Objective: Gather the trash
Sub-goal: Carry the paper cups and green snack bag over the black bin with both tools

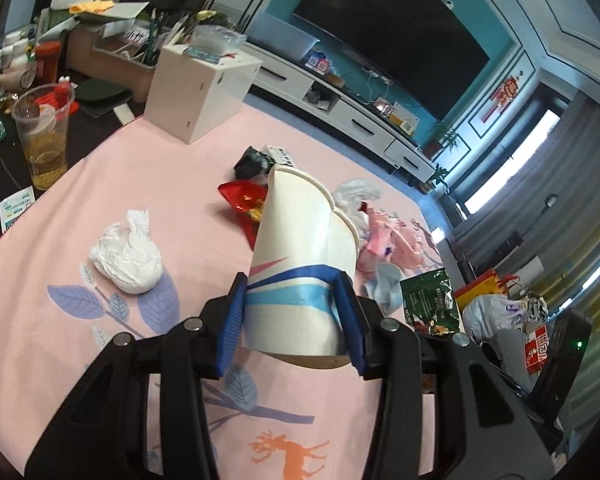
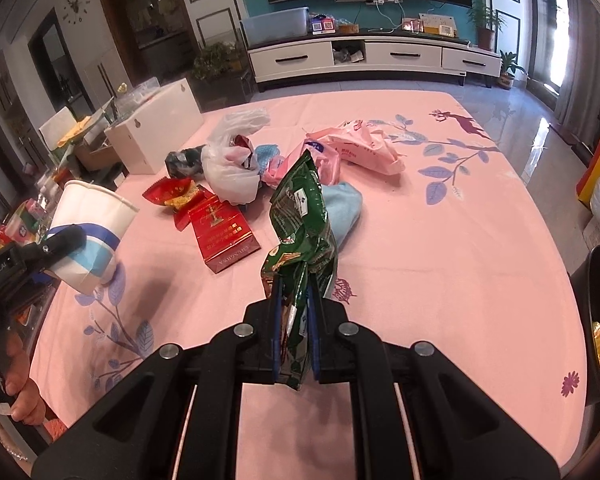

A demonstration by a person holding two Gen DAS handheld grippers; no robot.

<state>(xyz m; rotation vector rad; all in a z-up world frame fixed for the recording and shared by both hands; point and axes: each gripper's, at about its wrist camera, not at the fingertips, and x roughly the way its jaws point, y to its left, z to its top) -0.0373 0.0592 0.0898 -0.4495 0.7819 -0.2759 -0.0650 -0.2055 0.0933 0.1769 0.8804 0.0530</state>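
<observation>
A: What is each hand-held gripper doing?

B: The left hand-held gripper (image 1: 294,312) is clamped on paper cups (image 1: 300,264), its blue pads pressing the lower walls. Two rims show at the top, so I count two cups nested together, tilted and lifted clear of the bench (image 1: 60,360). The right hand-held gripper (image 2: 296,320) is closed on one green snack bag (image 2: 302,232), which stands up between its pads above the pink cloth.

A: And what trash is still lying there?

B: In the left wrist view, one crumpled white tissue (image 1: 128,254) sits alone to the left. In the right wrist view, near the middle of the bench: one red cigarette pack (image 2: 222,234), one red wrapper (image 2: 172,192) beside it, one white plastic bag (image 2: 232,164), one dark crumpled wrapper (image 2: 184,160), two pink packets (image 2: 364,148) and one light blue cloth (image 2: 340,208) just behind the green bag.

A: Anything else?

B: One white box (image 2: 152,132) at the far left edge, and one clear cup of yellow drink (image 1: 44,136) off the cloth.
</observation>
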